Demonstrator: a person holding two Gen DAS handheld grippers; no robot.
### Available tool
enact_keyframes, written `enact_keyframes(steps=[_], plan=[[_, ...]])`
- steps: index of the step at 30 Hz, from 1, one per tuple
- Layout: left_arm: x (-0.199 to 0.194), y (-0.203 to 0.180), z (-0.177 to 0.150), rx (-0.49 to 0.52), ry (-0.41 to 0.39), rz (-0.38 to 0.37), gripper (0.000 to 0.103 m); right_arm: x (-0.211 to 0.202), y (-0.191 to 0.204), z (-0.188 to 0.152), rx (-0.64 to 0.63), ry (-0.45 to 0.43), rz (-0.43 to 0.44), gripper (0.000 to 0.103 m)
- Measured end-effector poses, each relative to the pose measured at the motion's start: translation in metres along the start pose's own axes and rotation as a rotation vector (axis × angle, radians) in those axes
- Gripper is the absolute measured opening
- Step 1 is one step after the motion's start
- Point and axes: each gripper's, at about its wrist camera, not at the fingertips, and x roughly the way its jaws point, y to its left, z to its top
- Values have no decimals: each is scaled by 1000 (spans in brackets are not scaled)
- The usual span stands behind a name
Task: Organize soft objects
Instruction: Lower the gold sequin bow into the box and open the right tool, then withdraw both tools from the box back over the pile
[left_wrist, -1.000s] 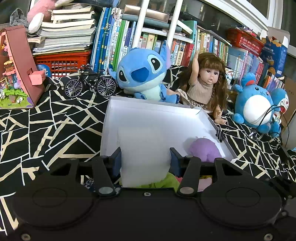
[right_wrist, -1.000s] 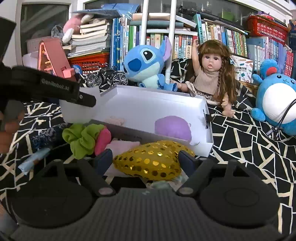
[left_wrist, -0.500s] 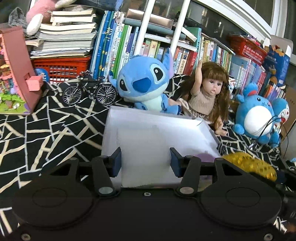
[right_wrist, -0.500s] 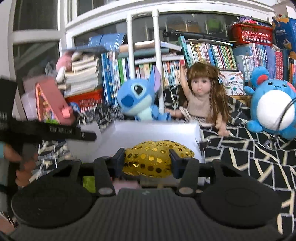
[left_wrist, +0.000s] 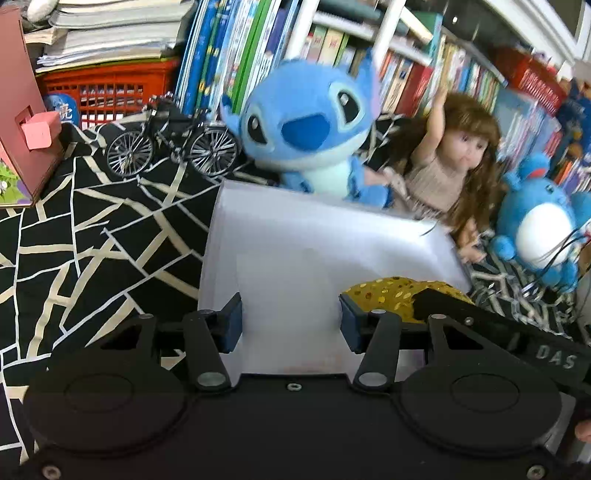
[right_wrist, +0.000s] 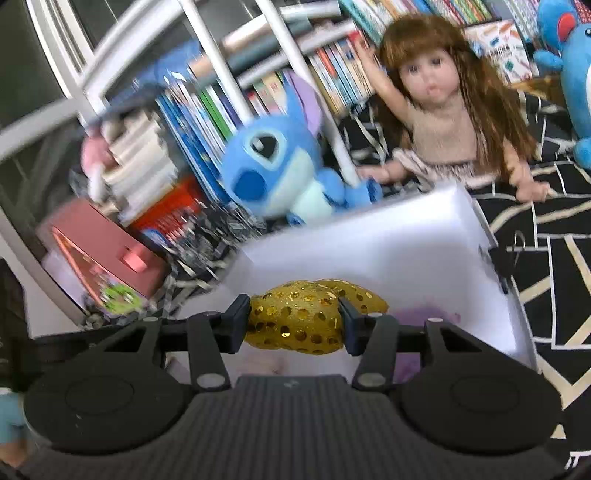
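Right tongs (right_wrist: 294, 322): closed on the gold sequinned pouch (right_wrist: 295, 321), both pads pressed into its sides; held above the near edge of the white box (right_wrist: 406, 258).
Left tongs (left_wrist: 290, 322): a flat white panel (left_wrist: 288, 295) lies between the pads, which appear to touch its edges; it is judged to be gripped. Whether this panel is a wall of the box or a separate sheet cannot be told.
Gold sequinned pouch, position: in the right tongs, over the box; also seen in the left wrist view at the right, partly behind the black arm of the other tool.
Gold sequinned pouch, handling: judged light and soft, since it bulges around the pads; the sequin face is likely slick, so a grip across the fat middle, as taken here, is preferred to the tapered tail.
White box, contents: a purple soft item (right_wrist: 428, 314) is glimpsed on the floor; the rest is blurred.
White box, handling: thin card by its look, judged light and easily tipped or dented; best steadied by a wall.
Surroundings: blue plush (right_wrist: 273, 166), doll (right_wrist: 443, 103) and a second blue plush (left_wrist: 543, 229) seated behind the box on a black patterned cloth (left_wrist: 92, 240); model bicycle (left_wrist: 173, 144) and bookshelf (left_wrist: 229, 48) beyond.
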Motion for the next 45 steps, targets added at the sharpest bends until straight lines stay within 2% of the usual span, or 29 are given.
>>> enact_keyframes(steps=[5,11,17,19,23,25,28,32,39,45], plan=[[13,0,-6,25,31,19,51,12,-8,-10,13,61,-42,54],[17,0,-7,23,22,17,52,19,-9,-16,1,124,-75,54],[18,0,-8,32,35,35,52,20,-8,-17,-11,133,-78,55],[14,1,-9,20,31,28,58,19,-8,-17,-14,132,-74,60],[3,1,-7,2,1,25,69,12,-3,-15,-36,113,-71,66],[-5,-2,-7,9,-23,26,75,7,-2,-14,-42,101,-67,71],[-17,-7,-9,38,-56,28,79,-2,0,-12,-56,84,-62,74],[-35,-14,-14,70,-104,38,83,-17,1,-11,-83,54,-66,79],[-65,-17,-30,49,-163,8,86,-53,-1,-14,-98,-12,-36,88],[-92,-20,-55,31,-219,-24,90,-85,-5,-30,-129,-64,-35,91]])
